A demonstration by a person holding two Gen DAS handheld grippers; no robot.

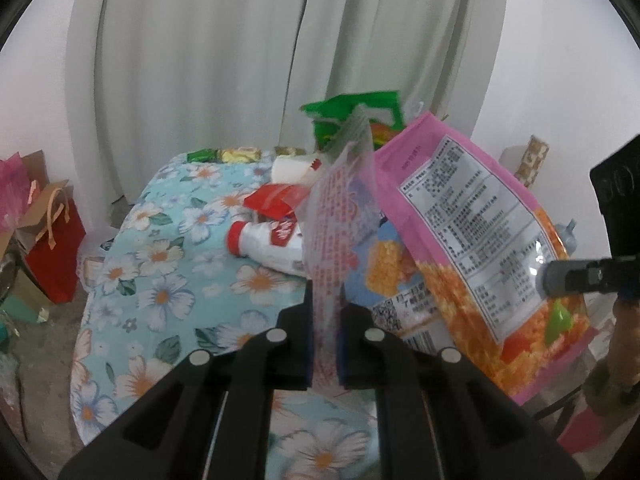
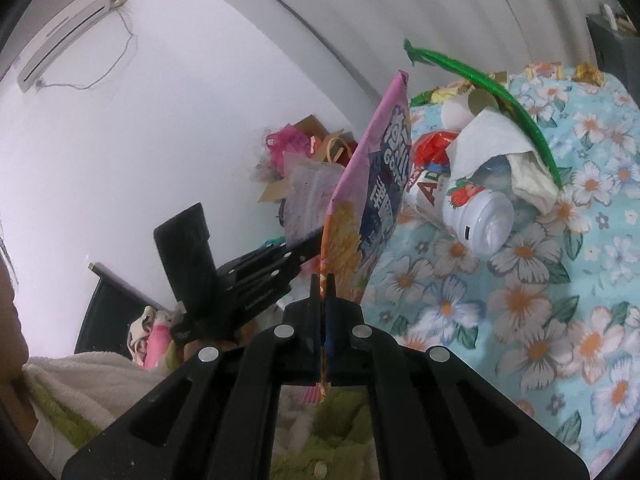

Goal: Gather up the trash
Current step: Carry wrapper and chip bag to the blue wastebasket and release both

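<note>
Trash: a pink snack bag (image 1: pixel 472 240) and a clear printed wrapper (image 1: pixel 340 216) are both held up in the air above the near edge of a table covered in a floral cloth (image 1: pixel 160 280).
Left gripper (image 1: pixel 325 344): clenched on the lower edge of the clear wrapper, which stands upright between its pads.
Right gripper (image 2: pixel 324 332): clamped on the bottom edge of the pink snack bag, seen edge-on and tilting away over the table.
On the table: a white bottle with a red cap (image 1: pixel 264 242) lies on its side; a red wrapper (image 1: pixel 276 200) and a paper cup (image 1: pixel 292 168) sit behind it; a green packet (image 1: pixel 356 120) rises at the back.
In the way: the pink bag hides much of the table's right side from the left wrist camera.
Around: pale curtains (image 1: pixel 240 60) behind, a red gift bag (image 1: pixel 56 248) on the floor at left, an air conditioner (image 2: pixel 64 36) high on the wall.
Pose: both grippers are level, side by side, close together.
</note>
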